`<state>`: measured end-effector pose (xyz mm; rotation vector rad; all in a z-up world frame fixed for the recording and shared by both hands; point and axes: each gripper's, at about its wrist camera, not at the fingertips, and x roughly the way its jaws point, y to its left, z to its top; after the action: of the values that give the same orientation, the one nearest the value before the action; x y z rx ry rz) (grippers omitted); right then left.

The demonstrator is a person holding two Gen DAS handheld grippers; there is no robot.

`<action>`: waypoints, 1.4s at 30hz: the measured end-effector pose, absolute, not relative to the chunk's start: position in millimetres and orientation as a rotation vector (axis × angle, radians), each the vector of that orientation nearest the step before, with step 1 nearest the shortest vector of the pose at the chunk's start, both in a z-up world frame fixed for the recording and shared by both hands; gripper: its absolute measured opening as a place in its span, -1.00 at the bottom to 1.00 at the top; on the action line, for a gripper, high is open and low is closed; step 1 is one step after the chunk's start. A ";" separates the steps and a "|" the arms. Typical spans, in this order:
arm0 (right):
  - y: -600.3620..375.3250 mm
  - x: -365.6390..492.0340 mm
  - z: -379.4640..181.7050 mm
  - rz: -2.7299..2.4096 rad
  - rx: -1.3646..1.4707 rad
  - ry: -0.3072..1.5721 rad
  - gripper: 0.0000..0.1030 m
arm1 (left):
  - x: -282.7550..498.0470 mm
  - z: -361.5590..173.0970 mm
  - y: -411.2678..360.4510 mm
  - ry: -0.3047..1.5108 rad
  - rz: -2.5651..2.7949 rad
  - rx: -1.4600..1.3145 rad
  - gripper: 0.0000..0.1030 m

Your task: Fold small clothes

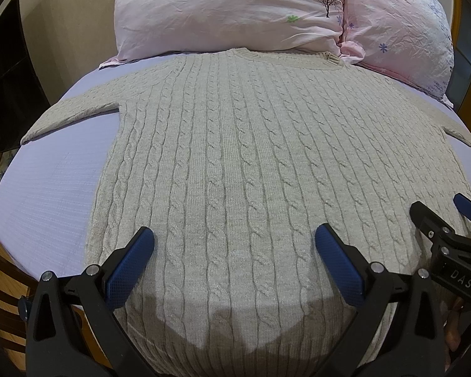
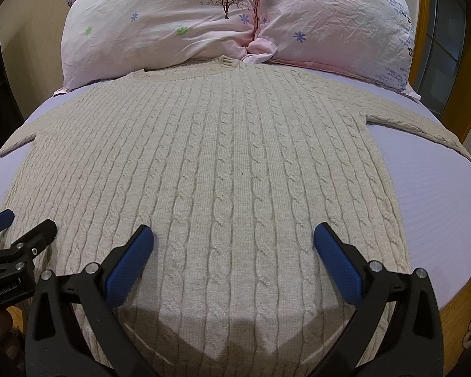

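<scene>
A bed with a pale lavender sheet point(image 1: 47, 182) fills both views, with two crumpled pink floral pillows point(image 1: 223, 9) propped across the top of the frame. A wooden bed frame shows at the lower corners, and dark furniture sits at the far left edge of the left wrist view.

A beige cable-knit sweater point(image 1: 251, 157) lies flat across the sheet and covers most of it. Its long axis runs from the bottom of the frame up to the pillows, with the ribbed collar point(image 1: 245, 52) pointing toward them and touching the pillow base. The hem falls at the bottom of the frame, under the grippers. One sleeve point(image 1: 69, 113) stretches toward the left edge; in the right wrist view the other sleeve point(image 2: 420, 125) stretches toward the right edge. Bare sheet stays visible beside the body at mid left in the left view and mid right in the right view. The knit shows raised, twisted rope columns running lengthwise.

The left gripper point(image 1: 234, 240) hovers low over the hem, its blue textured fingers point(image 1: 132, 267) spread wide and holding nothing. The right gripper point(image 2: 234, 240) does the same, fingers point(image 2: 337, 267) wide apart.
</scene>
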<state>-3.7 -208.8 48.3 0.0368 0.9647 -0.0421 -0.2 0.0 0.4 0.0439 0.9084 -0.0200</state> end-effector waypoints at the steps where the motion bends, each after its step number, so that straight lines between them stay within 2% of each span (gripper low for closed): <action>1: -208.7 -3.5 48.4 -0.042 0.037 0.965 0.97 | -0.1 0.4 0.0 0.908 -0.020 0.044 0.97; 21: -220.9 -9.1 55.8 0.048 0.030 0.921 0.96 | -4.1 2.2 -1.0 0.879 -0.033 0.054 0.97; 25: -288.0 -12.3 79.7 0.122 0.281 0.848 0.96 | -5.3 2.6 4.1 0.855 -0.072 0.056 0.97; 29: -407.2 -3.2 113.2 -0.122 0.494 0.718 0.94 | -1.6 13.8 24.9 0.784 -0.143 -0.023 0.97; 30: -433.6 1.4 114.6 -0.163 0.540 0.706 0.87 | 0.5 18.1 33.0 0.750 -0.150 -0.046 0.97; 32: -492.1 16.2 111.5 -0.273 0.631 0.707 0.31 | 8.4 28.8 55.5 0.674 -0.143 -0.097 0.97; 34: -540.3 30.8 101.8 -0.376 0.706 0.742 0.07 | 19.0 36.3 77.1 0.641 -0.129 -0.143 0.97; 38: -619.9 47.6 74.4 -0.547 0.865 0.772 -0.11 | 44.6 43.9 134.0 0.626 -0.067 -0.254 0.97; 42: -660.7 51.9 53.8 -0.680 0.982 0.776 -0.17 | 63.1 45.8 184.5 0.618 0.078 -0.321 0.97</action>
<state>51.9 -660.7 53.8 0.9824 0.7761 -0.6805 63.1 184.5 45.8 -0.3210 0.6182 0.0776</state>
